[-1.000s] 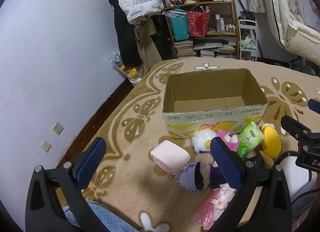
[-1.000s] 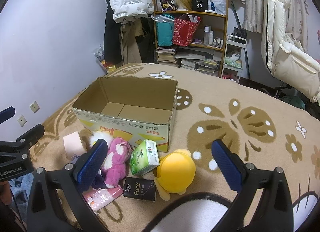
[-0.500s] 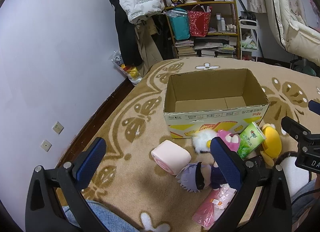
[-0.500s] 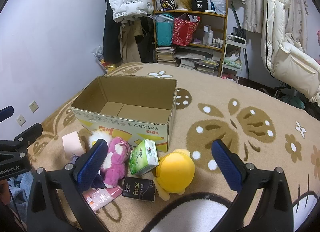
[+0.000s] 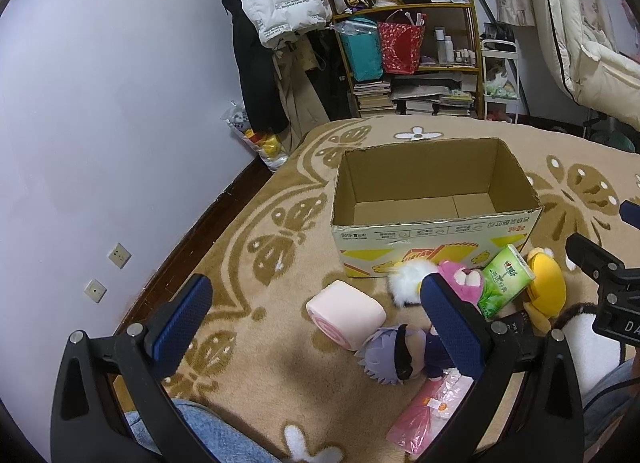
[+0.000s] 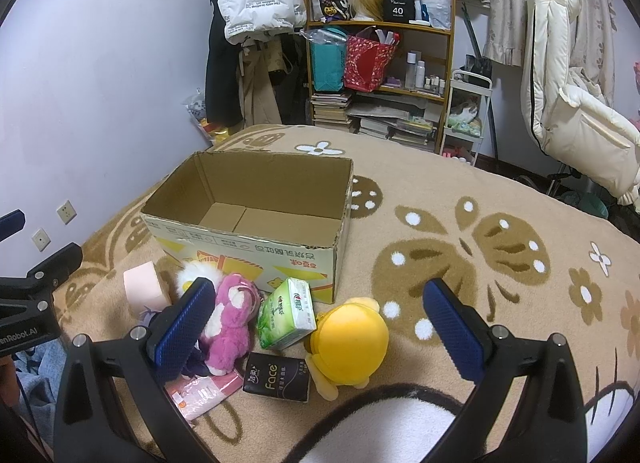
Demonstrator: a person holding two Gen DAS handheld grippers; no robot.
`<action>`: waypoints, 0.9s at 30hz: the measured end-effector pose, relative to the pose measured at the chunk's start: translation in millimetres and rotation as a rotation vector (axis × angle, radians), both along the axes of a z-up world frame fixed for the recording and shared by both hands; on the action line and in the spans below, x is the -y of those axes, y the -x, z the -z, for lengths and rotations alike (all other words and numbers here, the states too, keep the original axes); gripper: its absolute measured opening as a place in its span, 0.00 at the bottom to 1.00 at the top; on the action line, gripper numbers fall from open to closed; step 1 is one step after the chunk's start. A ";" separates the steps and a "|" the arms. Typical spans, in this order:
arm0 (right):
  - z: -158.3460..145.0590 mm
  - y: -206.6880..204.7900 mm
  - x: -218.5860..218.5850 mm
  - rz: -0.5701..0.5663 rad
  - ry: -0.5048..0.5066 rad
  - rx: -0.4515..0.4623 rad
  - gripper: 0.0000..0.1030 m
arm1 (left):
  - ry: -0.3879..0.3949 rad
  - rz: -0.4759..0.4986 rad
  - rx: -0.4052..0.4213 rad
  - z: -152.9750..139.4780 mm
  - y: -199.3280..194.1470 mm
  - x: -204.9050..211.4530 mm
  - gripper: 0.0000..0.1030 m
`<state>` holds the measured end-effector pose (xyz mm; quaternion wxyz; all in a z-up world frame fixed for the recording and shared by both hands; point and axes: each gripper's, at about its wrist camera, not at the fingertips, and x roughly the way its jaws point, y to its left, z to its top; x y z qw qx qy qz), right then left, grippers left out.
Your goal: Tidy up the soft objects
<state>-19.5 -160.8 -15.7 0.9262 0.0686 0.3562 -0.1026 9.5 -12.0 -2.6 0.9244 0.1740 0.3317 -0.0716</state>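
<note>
An open, empty cardboard box (image 5: 436, 223) (image 6: 248, 239) stands on the patterned rug. In front of it lie a pink roll cushion (image 5: 346, 313) (image 6: 140, 289), a white fluffy toy (image 5: 404, 283), a pink plush (image 6: 232, 315), a green tissue pack (image 6: 286, 313) (image 5: 506, 279), a yellow plush (image 6: 348, 341) (image 5: 546, 291), a doll with grey hair (image 5: 394, 351), a black "Face" tissue pack (image 6: 278, 377) and a pink plastic pack (image 5: 430, 411). My left gripper (image 5: 316, 323) is open above the cushion. My right gripper (image 6: 320, 319) is open above the toys.
A wooden shelf (image 6: 380, 75) with bags, books and bottles stands against the far wall, with hanging coats (image 6: 256, 3) to its left. A white-and-black plush mat (image 6: 384, 427) lies at the near edge. A wall (image 5: 100, 103) runs along the left.
Both grippers have drifted very slightly; nothing was grasped or moved.
</note>
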 end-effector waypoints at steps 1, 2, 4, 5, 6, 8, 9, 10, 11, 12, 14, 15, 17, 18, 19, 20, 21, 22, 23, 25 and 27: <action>-0.2 0.0 -0.1 -0.001 0.000 0.000 1.00 | 0.000 0.001 -0.001 0.1 0.0 0.1 1.00; -0.2 0.0 -0.1 -0.001 0.001 0.001 1.00 | -0.001 0.002 0.000 0.0 0.0 0.1 1.00; 0.0 0.0 -0.1 -0.001 0.002 0.001 1.00 | -0.004 0.002 0.000 0.2 0.1 0.2 1.00; -0.1 -0.1 0.0 -0.001 0.001 0.001 1.00 | -0.003 0.002 0.000 0.2 0.1 0.0 1.00; -0.1 -0.1 0.0 0.000 0.002 0.001 1.00 | -0.002 0.002 0.000 0.3 -0.3 -0.5 1.00; -0.1 -0.1 0.0 0.000 0.001 0.000 1.00 | -0.002 0.002 -0.001 0.2 -0.1 -0.5 1.00; -0.1 0.0 -0.1 0.001 0.002 0.000 1.00 | -0.003 0.001 -0.001 0.1 -0.2 -0.4 1.00; -0.1 -0.1 -0.2 0.000 0.003 0.000 1.00 | -0.003 0.002 -0.002 0.1 -0.3 -0.5 1.00; -0.1 -0.1 -0.1 0.000 0.003 0.001 1.00 | -0.002 0.001 -0.002 0.1 -0.2 -0.6 1.00; -0.1 0.0 -0.3 0.000 0.003 0.001 1.00 | 0.000 0.001 -0.002 0.2 -0.1 -0.9 1.00; -0.1 -0.2 -0.1 0.000 0.004 0.001 1.00 | 0.000 0.001 -0.003 0.2 -0.1 -0.5 1.00; 0.0 -0.4 -0.3 -0.001 0.004 0.000 1.00 | 0.002 0.001 -0.004 0.2 0.2 -0.6 1.00; -0.2 -0.2 -0.3 -0.001 0.004 0.000 1.00 | 0.003 0.002 -0.004 0.1 -0.2 -0.5 1.00; -0.2 -0.2 -0.3 -0.001 0.005 0.000 1.00 | 0.004 0.001 -0.006 0.2 0.2 -0.4 1.00; -0.3 -0.1 -0.2 -0.001 0.005 0.000 1.00 | 0.004 0.001 -0.005 0.2 0.0 -0.2 1.00; -0.2 -0.3 -0.3 0.001 0.004 0.000 1.00 | 0.004 0.001 -0.006 0.4 0.4 0.0 1.00; -0.2 -0.4 -0.3 0.002 0.005 0.000 1.00 | 0.003 0.002 -0.006 0.2 0.0 -0.2 1.00; -0.2 -0.4 -0.4 0.002 0.004 0.000 1.00 | 0.004 0.002 -0.007 -0.1 -0.1 -0.4 1.00; -0.2 -0.4 -0.5 0.001 0.004 0.000 1.00 | 0.006 0.002 -0.007 0.0 -0.1 -0.4 1.00; -0.2 -0.4 -0.7 0.001 0.004 0.000 1.00 | 0.011 0.001 -0.010 0.1 0.0 0.2 1.00; -0.1 -1.0 0.4 -0.003 -0.010 -0.001 1.00 | 0.017 0.000 -0.013 0.5 0.2 0.9 1.00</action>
